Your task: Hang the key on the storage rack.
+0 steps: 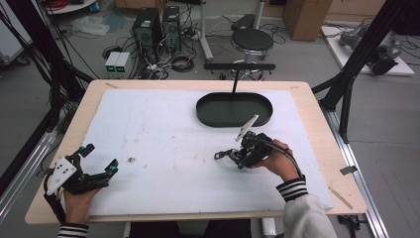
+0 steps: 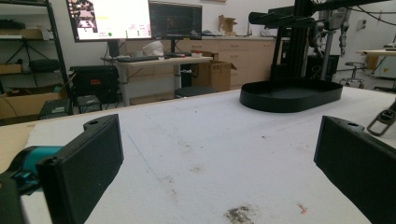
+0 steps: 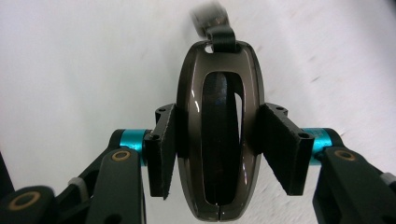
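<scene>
My right gripper (image 1: 236,156) hovers right of the table's middle, just in front of the black oval tray (image 1: 205,115). In the right gripper view it (image 3: 219,140) is shut on a dark metal oval ring (image 3: 191,140), pads pressed on both long sides. A black strap loop (image 3: 222,37) hangs from the ring's far end. The ring (image 1: 222,155) sticks out to the left of the jaws; its tip (image 2: 384,122) also appears in the left gripper view. My left gripper (image 1: 101,157) rests near the front left corner, open with nothing between its jaws (image 2: 219,140).
A white mat (image 1: 163,129) covers the wooden table (image 1: 317,124). A black T-shaped stand (image 1: 239,66) rises from the tray (image 2: 289,95). A small dark stain (image 1: 131,160) marks the mat close to the left gripper. A stool and computers stand beyond the table.
</scene>
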The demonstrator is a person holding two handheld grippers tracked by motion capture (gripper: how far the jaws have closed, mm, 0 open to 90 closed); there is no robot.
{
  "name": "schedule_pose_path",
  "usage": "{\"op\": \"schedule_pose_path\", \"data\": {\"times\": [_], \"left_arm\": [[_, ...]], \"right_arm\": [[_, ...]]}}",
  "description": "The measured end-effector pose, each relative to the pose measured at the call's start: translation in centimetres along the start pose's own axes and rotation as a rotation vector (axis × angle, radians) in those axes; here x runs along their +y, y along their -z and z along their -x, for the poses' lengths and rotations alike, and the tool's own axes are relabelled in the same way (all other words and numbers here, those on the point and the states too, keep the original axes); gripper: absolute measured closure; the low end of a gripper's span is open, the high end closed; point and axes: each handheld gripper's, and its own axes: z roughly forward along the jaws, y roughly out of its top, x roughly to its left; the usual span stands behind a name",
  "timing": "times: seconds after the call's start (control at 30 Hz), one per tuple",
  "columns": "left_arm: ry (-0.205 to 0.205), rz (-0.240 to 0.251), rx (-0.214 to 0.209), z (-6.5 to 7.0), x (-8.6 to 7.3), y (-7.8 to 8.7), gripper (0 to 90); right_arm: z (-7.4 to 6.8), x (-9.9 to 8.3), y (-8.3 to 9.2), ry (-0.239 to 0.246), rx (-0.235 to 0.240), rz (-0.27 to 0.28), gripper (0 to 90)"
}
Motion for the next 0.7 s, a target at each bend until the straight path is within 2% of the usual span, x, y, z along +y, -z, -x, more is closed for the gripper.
{"op": "schedule_pose_path", "data": {"times": [0.03, 0.07, 0.1, 0.13, 0.17, 0.2, 0.23, 0.27, 0.3, 0.33, 0.37, 0.4, 0.43, 0.5, 0.53, 0.63, 0.67, 0.7], "left_arm": [[0.0, 0.0, 0.0, 0.0, 0.0, 0.0, 1.8], [0.001, 0.0, 0.0, 0.0, 0.0, 0.0, 1.8], [0.002, -0.001, -0.001, 0.0, 0.0, 0.0, 1.8], [0.002, -0.001, -0.001, 0.0, 0.0, 0.0, 1.8], [0.002, -0.001, -0.001, 0.0, 0.0, 0.0, 1.8], [0.002, -0.002, -0.001, 0.0, 0.0, 0.0, 1.8], [0.002, -0.002, -0.001, 0.0, 0.0, 0.0, 1.8], [0.002, -0.001, -0.001, 0.0, 0.0, 0.0, 1.8], [0.002, -0.002, -0.001, 0.0, 0.0, 0.0, 1.8], [0.001, -0.001, -0.001, 0.0, 0.0, 0.0, 1.8], [0.001, -0.001, -0.001, 0.0, 0.0, 0.0, 1.8], [0.001, -0.001, -0.001, 0.0, 0.0, 0.0, 1.8], [0.001, -0.001, -0.001, 0.0, 0.0, 0.0, 1.8], [0.001, -0.001, -0.001, 0.0, 0.0, 0.0, 1.8], [0.001, -0.001, -0.001, 0.0, 0.0, 0.0, 1.8], [0.0, -0.001, 0.001, 0.0, 0.0, 0.0, 1.8], [-0.002, -0.002, 0.001, 0.0, 0.0, 0.0, 1.8], [-0.002, -0.002, 0.001, 0.0, 0.0, 0.0, 1.8]], "right_arm": [[0.0, 0.0, 0.0, 0.0, 0.0, 0.0, 48.3], [0.4, -0.1, 0.5, -0.024, 0.014, 0.059, 48.3], [0.4, -0.1, 0.5, -0.024, 0.014, 0.059, 48.3], [0.7, -0.1, 0.9, -0.041, 0.019, 0.107, 48.3], [0.7, -0.1, 0.9, -0.041, 0.019, 0.107, 48.3], [1.0, -0.2, 1.3, -0.07, 0.023, 0.151, 48.3], [1.0, -0.2, 1.3, -0.07, 0.023, 0.151, 48.3], [1.4, -0.3, 1.7, -0.088, 0.008, 0.195, 48.2], [1.4, -0.3, 1.7, -0.088, 0.008, 0.195, 48.2], [1.7, -0.4, 2.2, -0.117, -0.019, 0.239, 48.2], [1.7, -0.4, 2.2, -0.117, -0.019, 0.239, 48.2], [2.1, -0.6, 2.7, -0.144, -0.032, 0.293, 48.2], [2.1, -0.6, 2.7, -0.144, -0.032, 0.293, 48.2], [2.4, -0.8, 3.2, -0.171, -0.042, 0.337, 48.2], [2.8, -1.0, 3.6, -0.205, -0.065, 0.384, 48.2], [3.0, -1.2, 3.9, -0.233, -0.084, 0.413, 48.2], [3.3, -1.4, 4.3, -0.259, -0.117, 0.443, 48.2], [3.3, -1.4, 4.3, -0.259, -0.117, 0.443, 48.2]]}}
